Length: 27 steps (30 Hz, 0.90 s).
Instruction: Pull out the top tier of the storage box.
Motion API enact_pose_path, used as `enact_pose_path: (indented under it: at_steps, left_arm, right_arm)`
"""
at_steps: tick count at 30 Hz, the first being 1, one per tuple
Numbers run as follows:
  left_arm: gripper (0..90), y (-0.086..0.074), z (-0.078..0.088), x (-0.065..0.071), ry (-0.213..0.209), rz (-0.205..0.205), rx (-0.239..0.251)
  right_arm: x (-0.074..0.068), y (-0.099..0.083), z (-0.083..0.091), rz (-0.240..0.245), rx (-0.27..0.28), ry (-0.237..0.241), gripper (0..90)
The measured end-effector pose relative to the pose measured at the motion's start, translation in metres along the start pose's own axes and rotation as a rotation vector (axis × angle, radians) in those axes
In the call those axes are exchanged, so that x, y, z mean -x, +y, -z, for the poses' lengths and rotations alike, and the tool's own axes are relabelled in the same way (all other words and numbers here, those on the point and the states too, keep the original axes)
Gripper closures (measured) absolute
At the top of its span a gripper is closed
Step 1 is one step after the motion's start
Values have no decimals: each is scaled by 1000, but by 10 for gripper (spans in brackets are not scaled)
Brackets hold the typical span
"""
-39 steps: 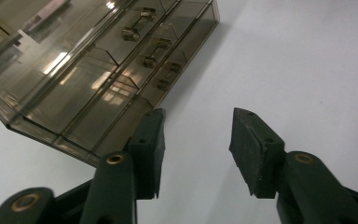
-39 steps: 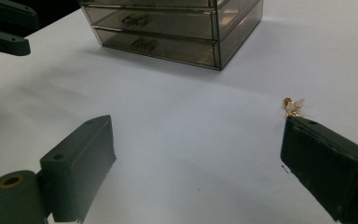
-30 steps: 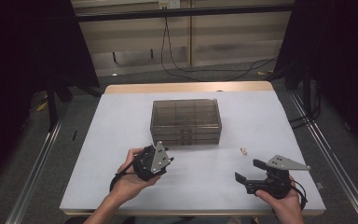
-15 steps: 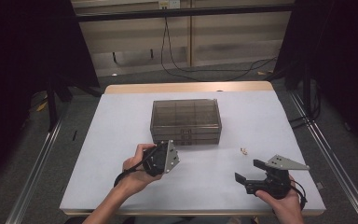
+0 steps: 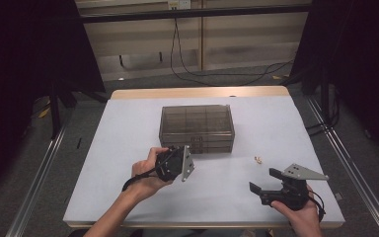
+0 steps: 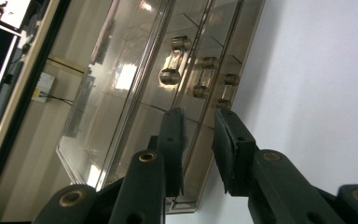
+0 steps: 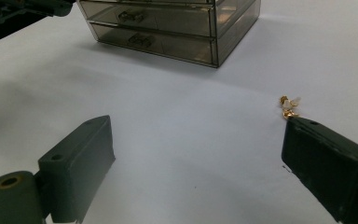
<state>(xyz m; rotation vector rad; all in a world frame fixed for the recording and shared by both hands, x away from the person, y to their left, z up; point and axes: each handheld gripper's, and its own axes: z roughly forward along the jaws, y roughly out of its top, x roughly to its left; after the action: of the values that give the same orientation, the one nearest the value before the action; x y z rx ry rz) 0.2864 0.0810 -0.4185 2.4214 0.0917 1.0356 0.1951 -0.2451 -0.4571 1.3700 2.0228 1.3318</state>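
From the high view, the smoky transparent drawer box (image 5: 197, 129) sits a little beyond the middle of the white tabletop (image 5: 118, 148), its drawer fronts facing the person. The left claw (image 5: 182, 159) is rolled onto its side just at the box's front, at about 7 o'clock from the box, aimed at the drawer pulls; the right claw (image 5: 259, 180) rests low at about 4 o'clock from the box, well apart from it, with a small gold earring or charm (image 5: 258, 159) lying on the tabletop just beyond it. In the left gripper view, the left claw (image 6: 199, 135) has just been closing: its jaws now stand narrowly apart with nothing pinched between them, the pads near the stacked drawer handles (image 6: 170, 76) but short of them. Glare on the plastic makes it hard to say which drawer the claw lines up with; probably one of the lower ones. In the right gripper view, the right claw (image 7: 196, 161) is spread wide and empty, the gold piece (image 7: 288, 106) just off the tip of one jaw, the box (image 7: 168, 25) farther off at 11 o'clock. The step in hand looks like reaching for a drawer handle; the next move calls for easing forward, nipping one handle between the pads and drawing it straight out.
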Motion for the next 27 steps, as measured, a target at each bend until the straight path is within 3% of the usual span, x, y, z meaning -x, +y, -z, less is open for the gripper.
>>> enact_pose_path:
  at_steps: [5,7,9,12,13,14,16,17,27]
  left_arm:
    - [741,4,-4,2,27,-47,-34]
    - [727,7,-6,4,64,-91,-40]
    - [718,7,-8,6,72,-87,-26]
    - [713,10,-9,8,95,-122,-49]
    - [711,10,-11,9,98,-108,-27]
    - [711,11,-11,9,102,-129,-43]
    - [726,13,-14,11,114,-124,-33]
    - [735,14,-14,12,116,-130,-51]
    - [738,19,-24,18,193,-197,-63]
  right_arm:
    - [0,0,0,-3,-4,1,91]
    - [-1,0,0,-1,-5,5,91]
    - [0,0,0,-1,-4,6,91]
    - [0,0,0,-2,-6,3,91]
    - [0,0,0,-2,-7,4,91]
    - [0,0,0,-1,-7,4,91]
    - [-1,0,0,-2,-9,7,91]
    - [0,0,-1,0,-8,7,91]
    - [-1,0,0,-2,-11,10,93]
